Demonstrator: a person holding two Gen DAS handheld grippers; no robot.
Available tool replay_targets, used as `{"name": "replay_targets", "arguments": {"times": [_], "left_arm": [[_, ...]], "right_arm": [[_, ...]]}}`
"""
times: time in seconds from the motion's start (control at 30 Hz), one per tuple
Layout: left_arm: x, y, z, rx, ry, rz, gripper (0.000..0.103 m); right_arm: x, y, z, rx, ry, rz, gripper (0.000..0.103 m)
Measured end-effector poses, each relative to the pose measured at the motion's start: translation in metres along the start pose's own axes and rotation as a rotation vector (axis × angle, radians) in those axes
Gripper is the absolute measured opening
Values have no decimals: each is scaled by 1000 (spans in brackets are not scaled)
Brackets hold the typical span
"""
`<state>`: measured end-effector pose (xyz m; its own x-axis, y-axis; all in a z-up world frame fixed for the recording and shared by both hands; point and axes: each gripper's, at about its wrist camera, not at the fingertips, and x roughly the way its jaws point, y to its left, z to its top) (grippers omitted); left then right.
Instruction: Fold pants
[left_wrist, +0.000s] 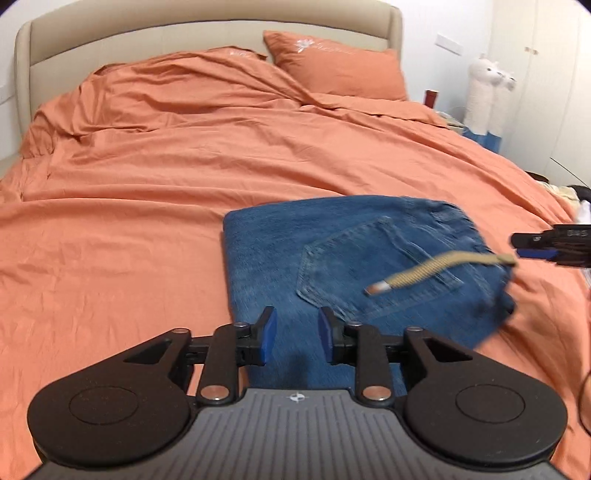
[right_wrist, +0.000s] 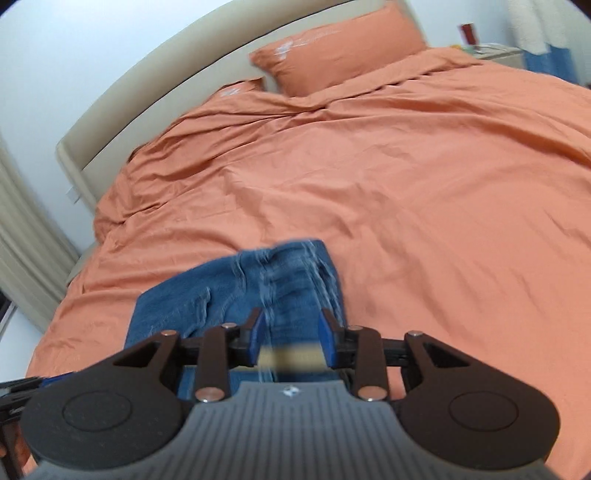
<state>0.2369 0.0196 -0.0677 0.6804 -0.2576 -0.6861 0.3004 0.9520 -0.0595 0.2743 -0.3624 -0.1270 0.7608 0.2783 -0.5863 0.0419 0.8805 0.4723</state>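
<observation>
Pants (left_wrist: 332, 258): blue denim, folded into a compact stack, laid on the orange duvet (left_wrist: 166, 177) in the part of the bed nearest the foot edge, well apart from the headboard (left_wrist: 207, 33). A back pocket faces up. The right-hand corner of the stack is blurred and appears lifted off the duvet.

Drawstring (left_wrist: 436, 267): a tan cord with a metal tip, seen lying across the pocket area toward the right edge of the stack.

Left tongs (left_wrist: 297, 330): held apart, nothing between the blue pads (left_wrist: 269, 332). They are positioned over the near edge of the pants; contact with the denim cannot be told.

Right tongs (right_wrist: 290, 338): jaws apart, with denim and a blurred tan band seen between the pads (right_wrist: 325, 339). Whether the cloth is gripped cannot be told. In the left wrist view the right tongs (left_wrist: 532, 245) are seen just beside the right edge of the stack.

Pants, right wrist view (right_wrist: 236, 295): the stack extends from the tongs toward the head of the bed, the waistband end blurred.

Pillows (left_wrist: 336, 62): orange, set against the headboard.

Plush toy (left_wrist: 487, 96): white, standing beside the right edge of the bed.
</observation>
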Motion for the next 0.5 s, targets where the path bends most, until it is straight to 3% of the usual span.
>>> {"name": "replay_targets", "arguments": {"times": [0.03,0.17,0.3,0.43,0.5], "left_arm": [[-6,-3,-4,8,4,1,38],[-22,-10,-30,40,35,-6,52],[-7,-10,-57,52,100,44,52],[7,2,-67,-48,100,63,51],[11,7,-65,-101,92,54,44]], "right_arm": [[-3,-5,-8,31,0,8,48],[7,-34,-30,231,59,74,49],[19,-53,-39,332,72,141,48],[30,-62,-35,392,74,184,43],[33,-71,-40,449,85,201,43]]}}
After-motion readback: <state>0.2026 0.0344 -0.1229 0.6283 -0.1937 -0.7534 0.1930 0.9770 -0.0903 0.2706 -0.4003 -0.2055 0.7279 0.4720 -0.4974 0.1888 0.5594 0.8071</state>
